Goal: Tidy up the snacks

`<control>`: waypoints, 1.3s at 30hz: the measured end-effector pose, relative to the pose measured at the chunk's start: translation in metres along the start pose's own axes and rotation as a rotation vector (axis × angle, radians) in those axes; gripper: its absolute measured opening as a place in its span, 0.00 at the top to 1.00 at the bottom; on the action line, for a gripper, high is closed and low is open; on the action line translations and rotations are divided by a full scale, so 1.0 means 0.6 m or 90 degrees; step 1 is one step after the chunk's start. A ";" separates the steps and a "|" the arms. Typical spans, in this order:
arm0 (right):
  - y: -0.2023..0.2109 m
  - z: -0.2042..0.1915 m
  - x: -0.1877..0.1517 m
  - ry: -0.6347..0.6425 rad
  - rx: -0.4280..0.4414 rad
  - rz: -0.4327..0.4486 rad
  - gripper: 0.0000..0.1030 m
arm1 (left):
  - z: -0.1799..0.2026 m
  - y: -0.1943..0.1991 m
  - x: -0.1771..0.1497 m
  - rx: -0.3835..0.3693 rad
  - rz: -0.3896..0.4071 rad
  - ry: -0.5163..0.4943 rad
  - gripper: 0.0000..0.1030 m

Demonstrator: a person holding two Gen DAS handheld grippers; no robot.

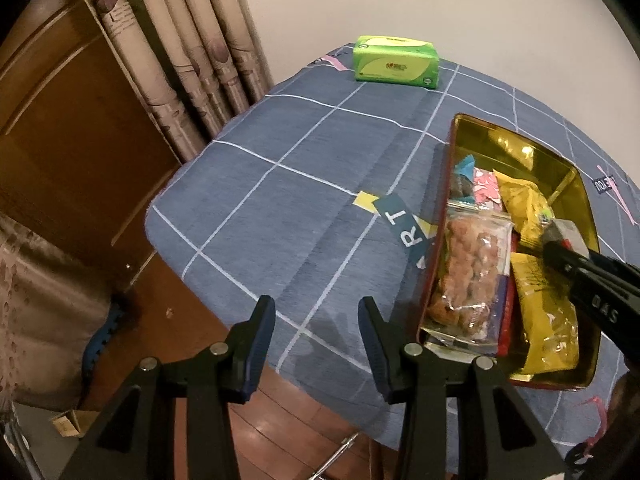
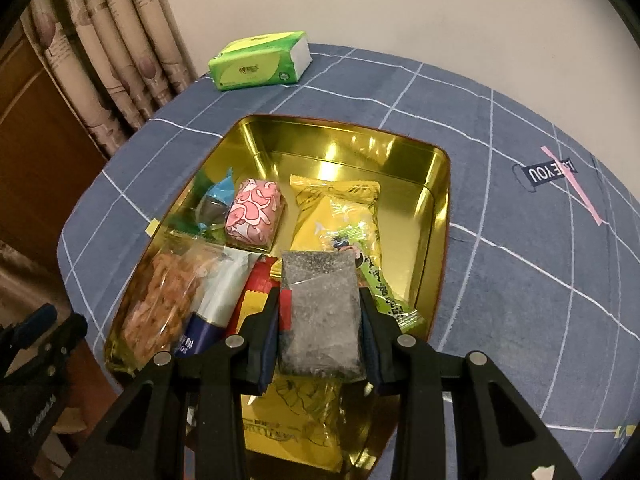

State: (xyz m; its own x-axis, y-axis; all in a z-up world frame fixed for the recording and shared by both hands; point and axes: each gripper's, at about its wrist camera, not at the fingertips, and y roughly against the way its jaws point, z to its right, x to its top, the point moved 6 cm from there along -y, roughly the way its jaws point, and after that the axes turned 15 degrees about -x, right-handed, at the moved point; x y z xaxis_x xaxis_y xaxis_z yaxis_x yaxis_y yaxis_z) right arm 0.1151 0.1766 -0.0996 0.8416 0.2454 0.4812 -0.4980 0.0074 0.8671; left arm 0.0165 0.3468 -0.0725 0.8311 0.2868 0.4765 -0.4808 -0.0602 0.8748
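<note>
The right claw [image 2: 320, 320] gripped a dark, speckled snack packet [image 2: 320, 316] by its two long edges, holding it flat above the near half of the gold tin [image 2: 340, 140], probably so it could be laid down level rather than dropped on end. Under it in the tin lay a yellow bag [image 2: 336, 208]. A pink-patterned sweet [image 2: 254, 212] sat toward the tin's left middle, and a clear pack of brown pieces [image 2: 160, 300] lay along its left wall. The tin's far half was bare, which looked like the room left for what remained. The left claw [image 1: 316, 320] stood open and empty above the checked surface [image 1: 280, 160], just left of the tin, seemingly kept clear of the working side. A green tissue pack [image 2: 260, 62] lay well beyond the tin's far rim.
</note>
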 end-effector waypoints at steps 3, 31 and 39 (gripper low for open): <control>-0.008 -0.005 -0.001 0.005 -0.004 -0.006 0.67 | 0.006 0.002 0.001 -0.004 0.004 -0.010 0.57; 0.093 0.048 -0.039 -0.049 -0.059 0.047 0.11 | 0.018 0.001 -0.003 -0.013 -0.005 -0.029 0.56; 0.117 0.042 -0.084 0.003 -0.097 0.067 0.10 | 0.023 0.007 -0.004 -0.005 -0.001 -0.038 0.56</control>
State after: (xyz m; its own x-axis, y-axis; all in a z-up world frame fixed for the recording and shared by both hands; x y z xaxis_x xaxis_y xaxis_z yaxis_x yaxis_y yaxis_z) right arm 0.0430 0.1401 -0.0600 0.7823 0.2563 0.5678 -0.6096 0.1277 0.7823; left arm 0.0162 0.3326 -0.0690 0.8468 0.2287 0.4802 -0.4820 -0.0519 0.8746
